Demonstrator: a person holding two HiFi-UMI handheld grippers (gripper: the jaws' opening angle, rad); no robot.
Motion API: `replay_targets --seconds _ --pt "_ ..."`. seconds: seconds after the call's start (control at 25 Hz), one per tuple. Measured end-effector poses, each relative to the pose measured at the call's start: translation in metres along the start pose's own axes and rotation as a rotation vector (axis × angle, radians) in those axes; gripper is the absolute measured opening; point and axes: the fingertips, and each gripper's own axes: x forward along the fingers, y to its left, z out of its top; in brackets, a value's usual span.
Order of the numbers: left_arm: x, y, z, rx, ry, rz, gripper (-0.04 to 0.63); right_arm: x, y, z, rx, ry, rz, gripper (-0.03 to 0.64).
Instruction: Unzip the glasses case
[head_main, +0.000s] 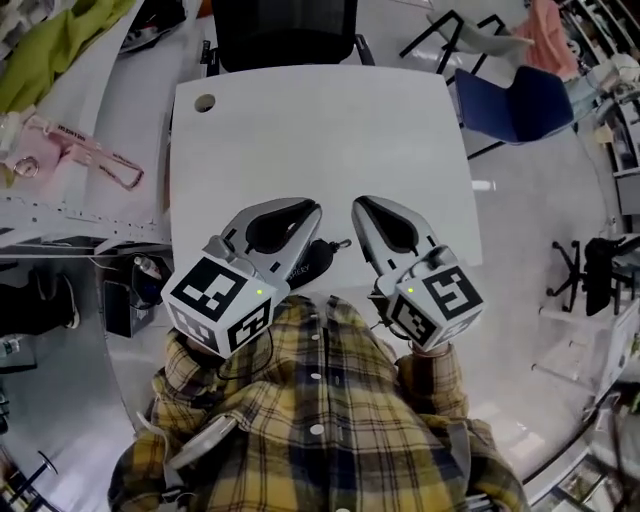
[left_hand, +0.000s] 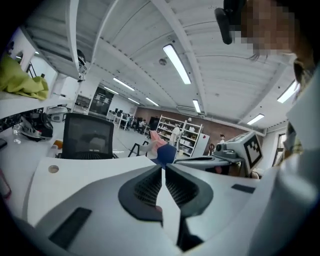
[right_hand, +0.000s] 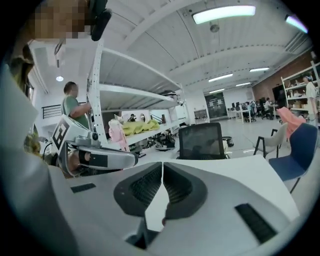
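Observation:
In the head view, the dark glasses case (head_main: 320, 263) lies at the near edge of the white table (head_main: 320, 140). It is mostly hidden under my left gripper (head_main: 313, 211), and a small zipper pull (head_main: 344, 243) pokes out to the right. Both grippers hover close to my chest, above the case and apart from it. The left gripper (left_hand: 163, 169) is shut, its ribbed pads meeting with nothing between them. The right gripper (head_main: 360, 206) sits beside it, and in its own view the right gripper (right_hand: 162, 166) is likewise shut and empty. The case shows in neither gripper view.
A black office chair (head_main: 285, 30) stands at the table's far edge and a blue chair (head_main: 515, 100) at the back right. A round cable hole (head_main: 205, 102) marks the table's far left corner. Shelving (head_main: 60, 190) with green cloth (head_main: 50, 45) and a pink item (head_main: 85, 150) runs along the left.

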Motion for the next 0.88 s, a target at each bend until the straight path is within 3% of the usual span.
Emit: replay_targets --seconds 0.32,0.88 --pt "-0.009 -0.029 0.028 0.063 -0.063 0.0 0.008 -0.021 0.026 0.036 -0.036 -0.1 0.011 0.0" --pt "-0.018 -0.019 0.027 0.083 -0.069 0.017 0.007 -0.012 0.037 0.032 -0.064 -0.064 0.022 -0.002"
